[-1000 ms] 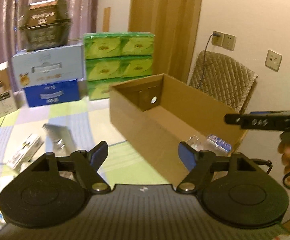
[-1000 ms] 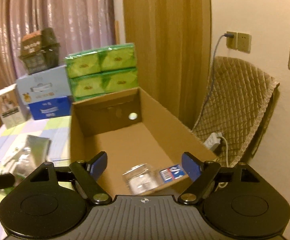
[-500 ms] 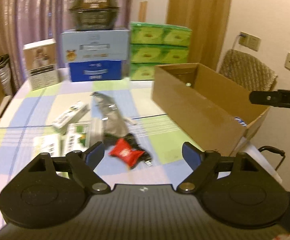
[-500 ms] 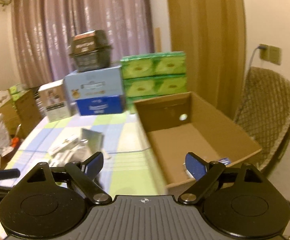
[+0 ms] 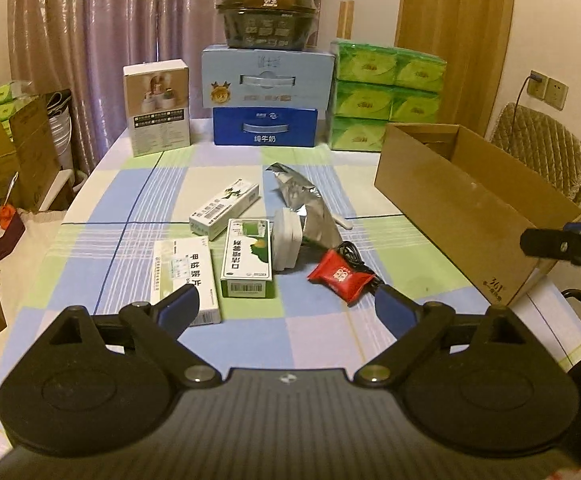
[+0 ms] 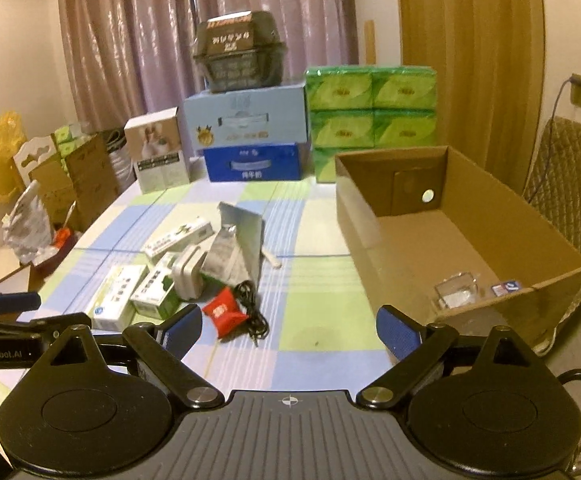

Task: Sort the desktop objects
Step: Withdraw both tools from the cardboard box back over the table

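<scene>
While the left gripper (image 5: 282, 306) and right gripper (image 6: 288, 330) are held wide open and empty, unsorted items, among them a red packet (image 5: 340, 275) and medicine boxes (image 5: 247, 258), are seen clustered at frame centre; the cardboard box (image 6: 374, 240), at right, is evidently kept near for collecting them.

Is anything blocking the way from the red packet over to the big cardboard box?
Nothing visible does. Bare tablecloth lies between the red packet and the cardboard box; the black cable sits right beside the packet.
</scene>
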A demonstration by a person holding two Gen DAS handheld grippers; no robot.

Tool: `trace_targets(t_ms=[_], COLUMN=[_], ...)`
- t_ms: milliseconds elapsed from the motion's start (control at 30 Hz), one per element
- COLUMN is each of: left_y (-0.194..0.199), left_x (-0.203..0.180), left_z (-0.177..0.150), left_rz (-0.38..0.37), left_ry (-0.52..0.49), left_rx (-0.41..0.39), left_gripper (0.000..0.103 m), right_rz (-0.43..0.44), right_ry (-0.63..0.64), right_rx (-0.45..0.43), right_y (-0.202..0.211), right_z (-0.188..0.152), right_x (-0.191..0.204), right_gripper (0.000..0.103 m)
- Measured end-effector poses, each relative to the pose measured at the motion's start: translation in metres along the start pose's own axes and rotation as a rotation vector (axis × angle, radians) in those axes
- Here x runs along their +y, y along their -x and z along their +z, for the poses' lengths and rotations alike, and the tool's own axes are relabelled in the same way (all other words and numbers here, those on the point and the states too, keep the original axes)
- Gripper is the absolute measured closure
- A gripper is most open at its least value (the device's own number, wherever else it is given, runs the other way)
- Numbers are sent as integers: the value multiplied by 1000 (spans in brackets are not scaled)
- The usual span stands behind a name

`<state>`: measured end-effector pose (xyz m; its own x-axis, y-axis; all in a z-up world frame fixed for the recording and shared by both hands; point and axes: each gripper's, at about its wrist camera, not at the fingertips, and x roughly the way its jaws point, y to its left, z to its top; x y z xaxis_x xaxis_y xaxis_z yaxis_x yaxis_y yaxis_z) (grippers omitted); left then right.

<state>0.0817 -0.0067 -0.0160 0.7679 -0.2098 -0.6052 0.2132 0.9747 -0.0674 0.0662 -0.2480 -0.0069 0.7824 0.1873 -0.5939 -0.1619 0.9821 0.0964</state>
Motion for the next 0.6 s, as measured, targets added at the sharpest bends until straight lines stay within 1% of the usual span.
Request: trace_targets(t_ms=[233, 400, 500, 600], left_y=[-13, -32, -47, -63], left_x=[2, -3, -5, -6], left_z=[-2, -2, -2, -2], left_rz=[-12, -39, -51, -68], left_ry=[10, 9, 1, -18], left_rx=[22, 48, 66, 79], left_gripper=[10, 10, 10, 11], right_rz=[27, 49, 75, 93], right_ry=[57, 78, 113, 136], right_rx=[54, 138, 163, 190], right_y=[-28, -61, -82, -105], right_z=[-10, -12, -9, -8], right_x=[1, -1, 1, 2], right_gripper=[14, 35, 43, 49])
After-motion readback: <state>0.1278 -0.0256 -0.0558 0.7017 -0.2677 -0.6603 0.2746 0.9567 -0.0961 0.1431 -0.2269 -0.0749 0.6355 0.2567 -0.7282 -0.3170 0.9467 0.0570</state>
